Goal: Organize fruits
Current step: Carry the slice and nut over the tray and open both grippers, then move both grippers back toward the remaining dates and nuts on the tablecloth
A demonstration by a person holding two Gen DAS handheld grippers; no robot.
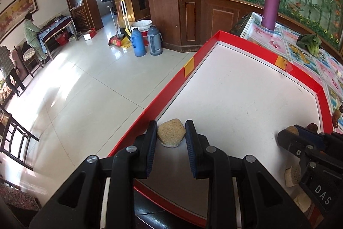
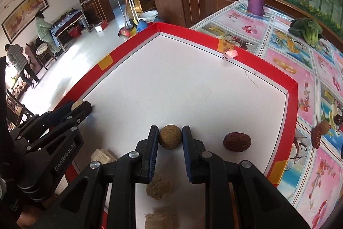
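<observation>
Closing on round things near a raised rim invites slips: the right gripper pinches the ball at tray centre, date at 3 o'clock. The left gripper brackets the cake by the 9 o'clock rim; whether it clamps, I cannot tell, and either could roll or crumble.

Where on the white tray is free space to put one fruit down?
The tray's far half is bare, from both grippers to the red far corner. The near end is crowded: round fruit between the right gripper's fingers, dark red fruit beside it, pale pieces below.
</observation>
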